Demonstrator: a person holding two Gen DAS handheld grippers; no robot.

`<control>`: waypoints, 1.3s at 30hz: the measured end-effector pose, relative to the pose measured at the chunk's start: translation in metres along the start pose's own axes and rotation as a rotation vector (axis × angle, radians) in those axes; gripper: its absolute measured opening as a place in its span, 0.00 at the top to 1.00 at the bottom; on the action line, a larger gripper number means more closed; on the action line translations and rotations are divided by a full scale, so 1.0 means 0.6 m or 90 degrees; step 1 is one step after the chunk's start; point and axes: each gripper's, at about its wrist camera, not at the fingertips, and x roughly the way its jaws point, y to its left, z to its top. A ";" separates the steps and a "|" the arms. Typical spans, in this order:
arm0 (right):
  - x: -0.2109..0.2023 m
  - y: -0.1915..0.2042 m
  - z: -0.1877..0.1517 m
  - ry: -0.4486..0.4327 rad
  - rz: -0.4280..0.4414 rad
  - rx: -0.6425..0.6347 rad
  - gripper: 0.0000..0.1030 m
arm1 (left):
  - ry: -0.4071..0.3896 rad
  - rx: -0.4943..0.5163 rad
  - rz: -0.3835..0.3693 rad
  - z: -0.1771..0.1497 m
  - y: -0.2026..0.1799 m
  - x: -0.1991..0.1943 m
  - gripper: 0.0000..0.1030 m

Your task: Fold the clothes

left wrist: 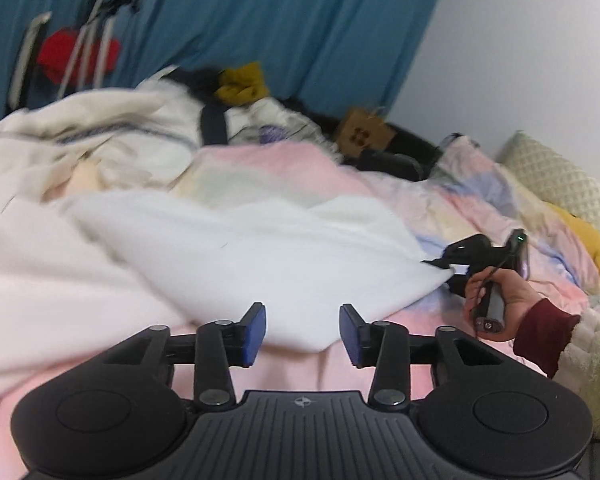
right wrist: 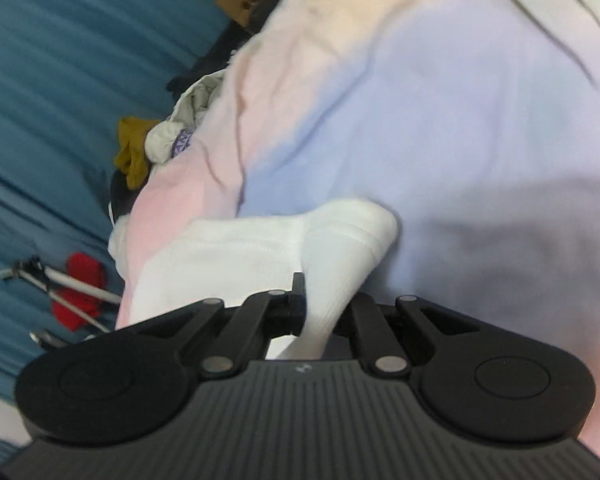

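Note:
A white garment (left wrist: 260,256) lies spread on a pastel pink and blue bedspread (left wrist: 480,216). My left gripper (left wrist: 303,330) is open and empty, its blue pads just above the garment's near edge. My right gripper (left wrist: 454,270) shows at the right in the left wrist view, held by a hand in a dark red sleeve, pinching the garment's right corner. In the right wrist view my right gripper (right wrist: 320,304) is shut on a bunched fold of the white garment (right wrist: 260,256), which hides the fingertips.
A heap of unfolded clothes (left wrist: 100,136) lies at the back left of the bed, with a mustard piece (left wrist: 242,84) and a brown paper bag (left wrist: 364,134) behind. A blue curtain (left wrist: 260,20) hangs behind. A quilted pillow (left wrist: 560,184) is at the right.

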 end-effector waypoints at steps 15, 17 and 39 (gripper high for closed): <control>-0.025 0.046 0.006 -0.044 -0.022 -0.104 0.95 | 0.052 -0.468 0.185 -0.009 0.248 -0.141 0.17; -0.028 0.043 0.005 -0.043 -0.020 -0.101 0.95 | 0.036 -0.563 0.170 -0.029 0.290 -0.149 0.16; -0.055 0.059 0.002 -0.084 0.007 -0.094 0.95 | -0.153 -0.831 0.218 -0.058 0.425 -0.153 0.87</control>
